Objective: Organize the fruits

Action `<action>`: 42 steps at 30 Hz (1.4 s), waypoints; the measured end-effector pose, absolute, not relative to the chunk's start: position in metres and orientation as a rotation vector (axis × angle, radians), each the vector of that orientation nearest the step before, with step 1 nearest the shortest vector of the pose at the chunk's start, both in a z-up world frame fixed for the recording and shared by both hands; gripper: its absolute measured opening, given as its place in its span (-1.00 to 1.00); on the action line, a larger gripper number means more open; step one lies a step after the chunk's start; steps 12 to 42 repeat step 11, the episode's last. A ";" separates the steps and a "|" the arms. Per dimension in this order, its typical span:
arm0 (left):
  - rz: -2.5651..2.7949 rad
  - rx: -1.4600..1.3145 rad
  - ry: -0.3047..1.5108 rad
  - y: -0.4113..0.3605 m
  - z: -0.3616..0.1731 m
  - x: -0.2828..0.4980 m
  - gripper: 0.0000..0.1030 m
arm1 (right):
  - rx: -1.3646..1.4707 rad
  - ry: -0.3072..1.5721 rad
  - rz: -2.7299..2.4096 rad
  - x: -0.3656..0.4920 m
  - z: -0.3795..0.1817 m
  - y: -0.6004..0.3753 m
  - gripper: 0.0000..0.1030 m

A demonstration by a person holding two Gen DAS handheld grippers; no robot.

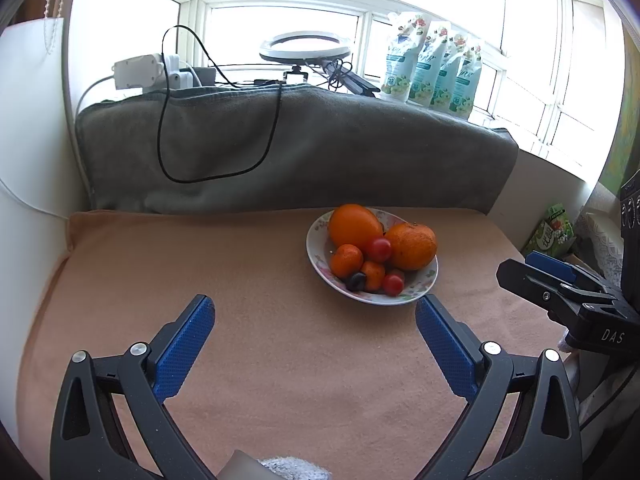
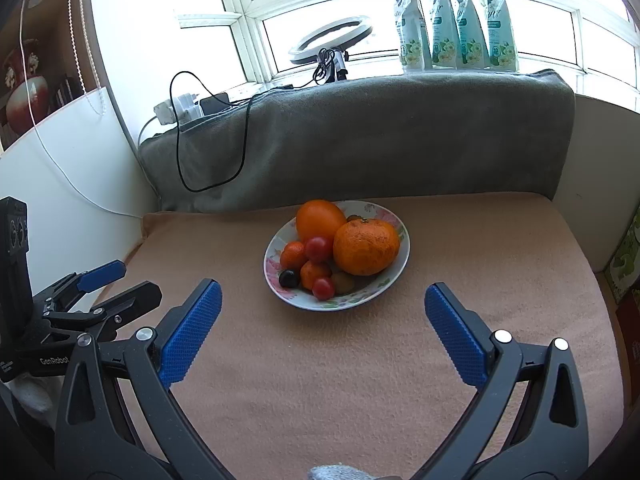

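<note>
Right tongs (image 2: 323,312) with blue ribbed pads spread wide over a peach cloth-covered bench (image 2: 360,380), empty, floral-rimmed white ceramic plate (image 2: 394,268) just ahead holding oranges, small tangerines, red cherry tomatoes, a dark grape, left tongs (image 2: 120,280) at left edge

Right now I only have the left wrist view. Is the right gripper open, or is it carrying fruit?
Observer: The right gripper is open with nothing between its fingers, and it is short of the plate.
Operator: Is anything tucked in by the big tangerine?
Observer: Yes. A brownish-green fruit, perhaps a kiwi, sits at the plate's near rim, under the big tangerine and beside a small red tomato.
</note>
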State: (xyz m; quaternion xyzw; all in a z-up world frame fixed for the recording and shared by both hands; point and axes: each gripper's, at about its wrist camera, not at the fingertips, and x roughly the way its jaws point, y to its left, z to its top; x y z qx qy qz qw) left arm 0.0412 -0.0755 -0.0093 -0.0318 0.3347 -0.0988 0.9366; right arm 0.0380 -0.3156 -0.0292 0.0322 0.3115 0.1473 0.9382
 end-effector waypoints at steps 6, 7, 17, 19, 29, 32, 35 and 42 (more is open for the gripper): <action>-0.197 -0.064 0.671 -0.074 -0.009 0.040 0.95 | 0.076 0.644 0.299 0.037 -0.030 -0.316 1.00; -0.201 -0.068 0.670 -0.073 -0.009 0.040 0.95 | 0.077 0.645 0.298 0.037 -0.030 -0.316 1.00; -0.201 -0.071 0.667 -0.071 -0.010 0.040 0.95 | 0.076 0.651 0.298 0.038 -0.031 -0.317 1.00; -0.201 -0.071 0.667 -0.071 -0.010 0.040 0.95 | 0.076 0.651 0.298 0.038 -0.031 -0.317 1.00; -0.201 -0.071 0.667 -0.071 -0.010 0.040 0.95 | 0.076 0.651 0.298 0.038 -0.031 -0.317 1.00; -0.201 -0.071 0.667 -0.071 -0.010 0.040 0.95 | 0.076 0.651 0.298 0.038 -0.031 -0.317 1.00; -0.201 -0.071 0.667 -0.071 -0.010 0.040 0.95 | 0.076 0.651 0.298 0.038 -0.031 -0.317 1.00; -0.201 -0.071 0.667 -0.071 -0.010 0.040 0.95 | 0.076 0.651 0.298 0.038 -0.031 -0.317 1.00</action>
